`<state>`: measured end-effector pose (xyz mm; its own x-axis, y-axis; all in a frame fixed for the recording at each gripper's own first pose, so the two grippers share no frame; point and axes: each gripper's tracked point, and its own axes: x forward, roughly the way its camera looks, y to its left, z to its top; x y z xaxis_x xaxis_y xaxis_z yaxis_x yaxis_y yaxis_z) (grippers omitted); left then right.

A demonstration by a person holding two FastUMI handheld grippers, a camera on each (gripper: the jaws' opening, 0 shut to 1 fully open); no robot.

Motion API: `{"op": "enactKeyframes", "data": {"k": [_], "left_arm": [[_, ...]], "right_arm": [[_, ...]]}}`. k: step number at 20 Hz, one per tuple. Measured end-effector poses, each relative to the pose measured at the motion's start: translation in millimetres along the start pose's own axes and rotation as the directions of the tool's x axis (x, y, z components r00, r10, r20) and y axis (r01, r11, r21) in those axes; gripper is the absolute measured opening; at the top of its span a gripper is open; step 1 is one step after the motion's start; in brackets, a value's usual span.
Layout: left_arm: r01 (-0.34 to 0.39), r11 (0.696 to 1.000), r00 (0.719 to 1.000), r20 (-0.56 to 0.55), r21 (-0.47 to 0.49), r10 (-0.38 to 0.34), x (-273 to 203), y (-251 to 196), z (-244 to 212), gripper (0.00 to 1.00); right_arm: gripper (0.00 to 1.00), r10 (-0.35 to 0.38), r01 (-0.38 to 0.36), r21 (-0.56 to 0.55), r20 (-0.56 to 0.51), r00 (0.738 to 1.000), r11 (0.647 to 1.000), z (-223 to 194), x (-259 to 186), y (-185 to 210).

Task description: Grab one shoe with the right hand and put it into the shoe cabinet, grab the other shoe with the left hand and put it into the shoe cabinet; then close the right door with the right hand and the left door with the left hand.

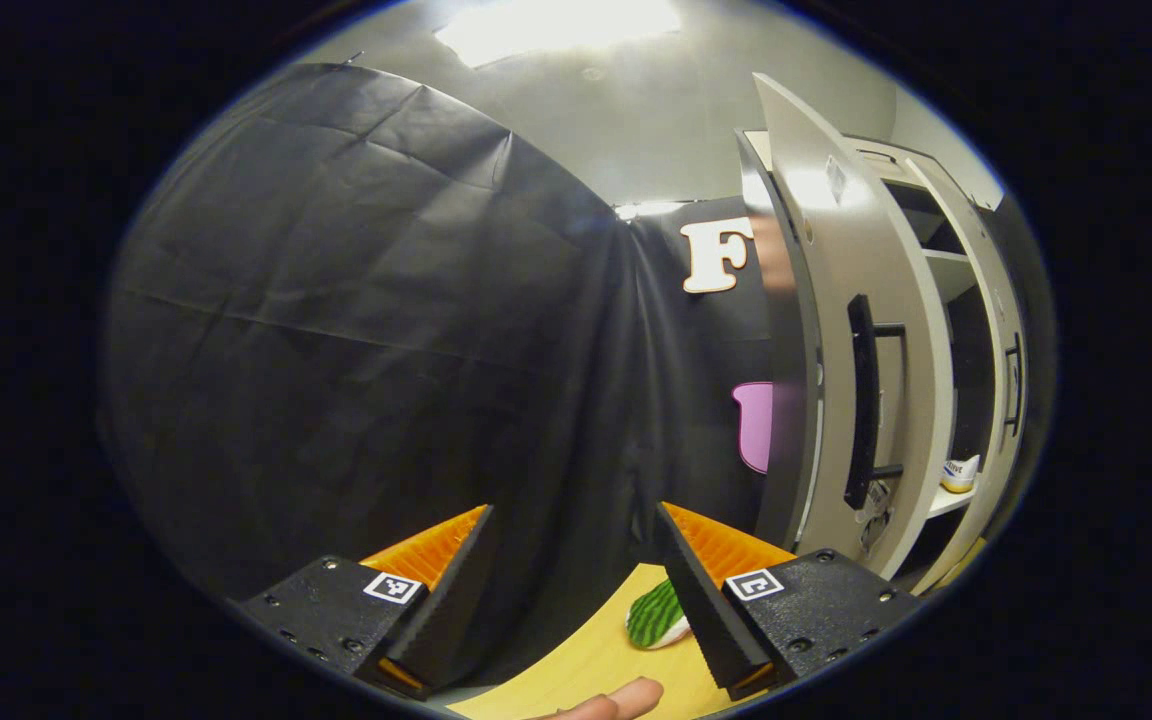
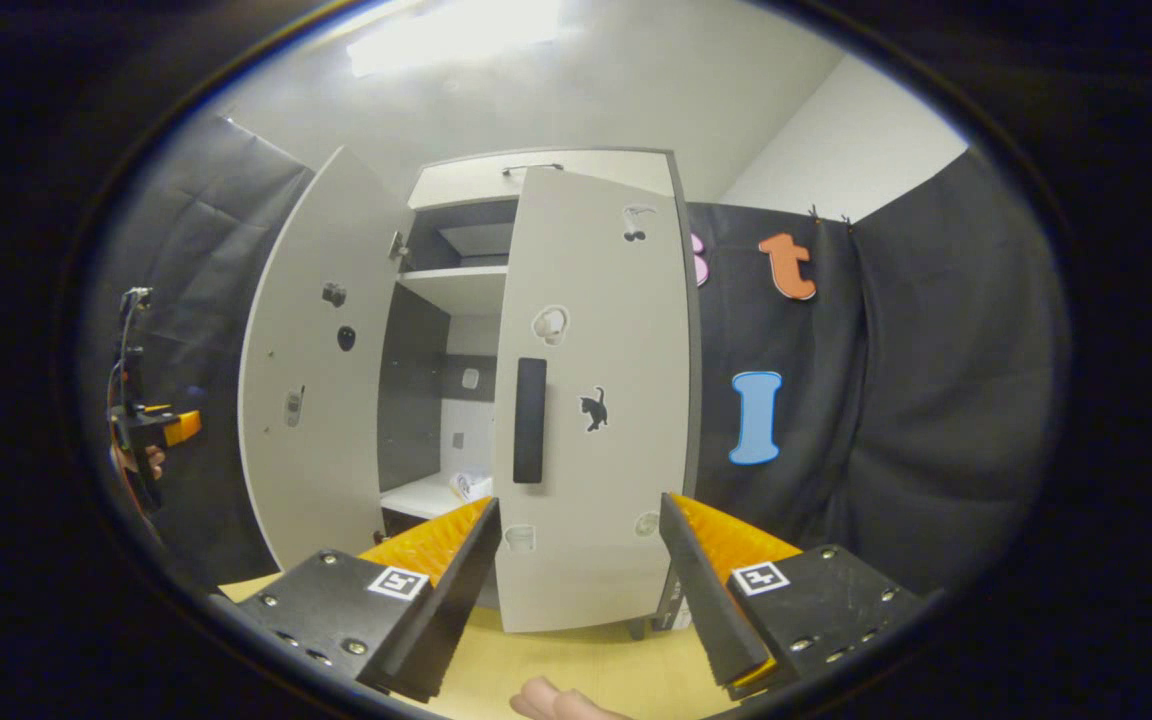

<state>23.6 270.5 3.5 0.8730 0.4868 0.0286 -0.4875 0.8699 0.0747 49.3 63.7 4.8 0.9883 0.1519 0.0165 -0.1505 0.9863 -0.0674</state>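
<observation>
The pale grey shoe cabinet (image 2: pixel 546 170) stands ahead in the right gripper view. Its right door (image 2: pixel 616 330), with a black handle (image 2: pixel 529 420), is swung most of the way in; its left door (image 2: pixel 311 400) stands wide open. A white shoe (image 2: pixel 473 486) lies on the lower shelf in the gap between them. My right gripper (image 2: pixel 580 500) is open, empty, and just short of the right door. In the left gripper view my left gripper (image 1: pixel 574 510) is open and empty, left of the left door's outer face (image 1: pixel 886 300) and its handle (image 1: pixel 861 400). The shoe (image 1: pixel 960 473) shows inside.
A green striped object (image 1: pixel 656 615) lies on the wooden table (image 1: pixel 586 665) by my left gripper's right finger. Fingertips of a hand (image 1: pixel 621 698) show at the bottom edge. Far left in the right gripper view, the left gripper (image 2: pixel 151 425) is held beside the open left door.
</observation>
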Motion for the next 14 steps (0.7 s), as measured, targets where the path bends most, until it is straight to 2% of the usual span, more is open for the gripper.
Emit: {"op": "enactKeyframes", "data": {"k": [4, 11, 12, 14], "left_arm": [[0.020, 1.000, 1.000, -0.016, 0.016, -0.020, 17, -23, 4, 0.94], [0.138, 0.990, 0.989, -0.045, 0.005, -0.137, 17, -90, 20, 0.93], [0.153, 0.988, 0.987, -0.050, 0.001, -0.152, 15, -99, 21, 0.94], [0.140, 0.990, 0.989, -0.049, 0.012, -0.139, 16, -103, 26, 0.95]], "right_arm": [[0.95, -0.003, 0.002, 0.030, 0.028, 1.000, 1.000, 9, -18, -3], [0.96, 0.018, -0.020, 0.033, 0.075, 0.997, 0.999, 18, -44, -4], [0.94, 0.025, -0.028, 0.036, 0.079, 0.997, 0.999, 18, -47, -4], [0.92, 0.026, -0.029, 0.041, 0.080, 0.996, 0.999, 17, -51, -9]]}}
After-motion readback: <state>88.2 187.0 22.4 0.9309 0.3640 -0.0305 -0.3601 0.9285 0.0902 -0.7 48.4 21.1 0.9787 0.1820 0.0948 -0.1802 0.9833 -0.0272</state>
